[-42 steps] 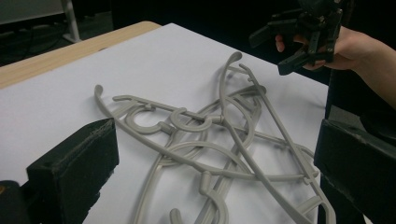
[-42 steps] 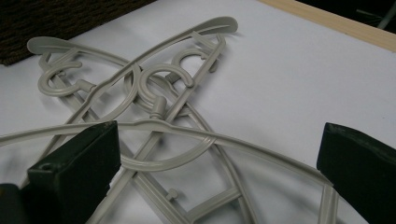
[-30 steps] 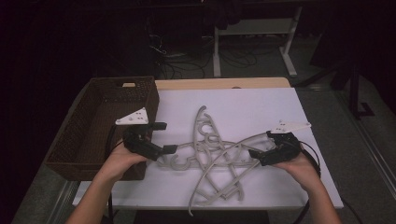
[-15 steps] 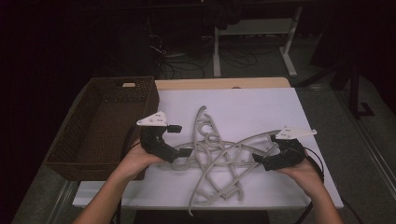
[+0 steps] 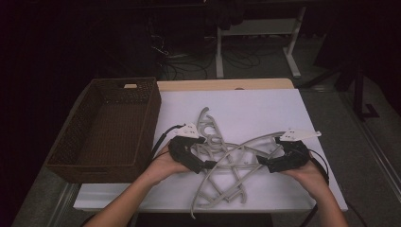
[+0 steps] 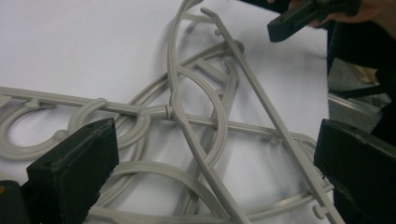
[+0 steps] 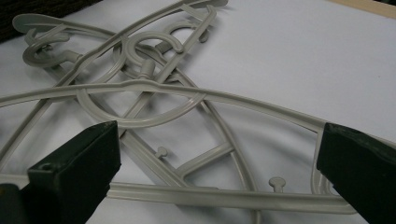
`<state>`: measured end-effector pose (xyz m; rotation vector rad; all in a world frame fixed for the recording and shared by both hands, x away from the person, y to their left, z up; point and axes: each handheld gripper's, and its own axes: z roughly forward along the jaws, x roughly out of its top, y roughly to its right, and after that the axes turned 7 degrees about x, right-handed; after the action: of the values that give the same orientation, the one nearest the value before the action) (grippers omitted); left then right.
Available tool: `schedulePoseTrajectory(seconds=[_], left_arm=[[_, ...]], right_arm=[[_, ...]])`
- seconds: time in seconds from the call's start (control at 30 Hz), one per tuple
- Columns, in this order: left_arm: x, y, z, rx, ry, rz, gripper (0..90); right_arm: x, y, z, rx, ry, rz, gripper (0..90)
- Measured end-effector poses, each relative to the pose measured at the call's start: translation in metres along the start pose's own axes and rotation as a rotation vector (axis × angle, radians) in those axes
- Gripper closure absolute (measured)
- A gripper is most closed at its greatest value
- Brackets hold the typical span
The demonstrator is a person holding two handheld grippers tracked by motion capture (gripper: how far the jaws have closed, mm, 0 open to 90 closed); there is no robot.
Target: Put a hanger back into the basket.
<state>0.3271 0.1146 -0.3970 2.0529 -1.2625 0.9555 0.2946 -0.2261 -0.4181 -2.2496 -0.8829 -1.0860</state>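
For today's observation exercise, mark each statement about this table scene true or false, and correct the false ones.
1. Both grippers stand open. True: the left gripper and right gripper each have jaws spread wide.
2. The wicker basket holds a hanger. False: nothing lies in it.
3. The grey hangers lie tangled on the white tabletop. True.
4. The basket sits at the person's right. False: it sits at the left, beside the left gripper.
5. The hangers are black. False: grey.

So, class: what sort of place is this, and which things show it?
Probably a lab or workshop rather than a home: a white-topped table in a dark room, loose cables on the floor, and bare desk legs behind.
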Motion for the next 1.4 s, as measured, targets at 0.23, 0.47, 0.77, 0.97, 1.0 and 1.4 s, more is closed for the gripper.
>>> schedulePoseTrajectory(seconds=[0.23, 0.47, 0.77, 0.97, 1.0, 1.4], left_arm=[[-0.006, 0.007, 0.028, 0.014, -0.058, 0.024, 3.2], [-0.015, 0.014, 0.043, 0.058, -0.127, 0.058, 13.9], [-0.020, 0.020, 0.052, 0.092, -0.190, 0.106, 31.4], [-0.018, 0.019, 0.054, 0.122, -0.189, 0.138, 38.7], [-0.018, 0.019, 0.055, 0.128, -0.189, 0.142, 39.2], [-0.014, 0.018, 0.074, 0.121, -0.238, 0.161, 55.2]], right_arm=[[-0.001, 0.001, 0.000, -0.001, -0.003, 0.002, 0.0], [-0.001, 0.001, 0.001, 0.001, -0.006, 0.000, 0.0], [0.000, 0.002, 0.002, 0.006, -0.007, -0.004, 0.0], [0.000, 0.002, 0.002, 0.007, -0.007, -0.005, 0.0], [0.000, 0.002, 0.002, 0.007, -0.007, -0.006, 0.0], [0.000, 0.002, 0.001, 0.007, 0.000, -0.001, 0.0]])
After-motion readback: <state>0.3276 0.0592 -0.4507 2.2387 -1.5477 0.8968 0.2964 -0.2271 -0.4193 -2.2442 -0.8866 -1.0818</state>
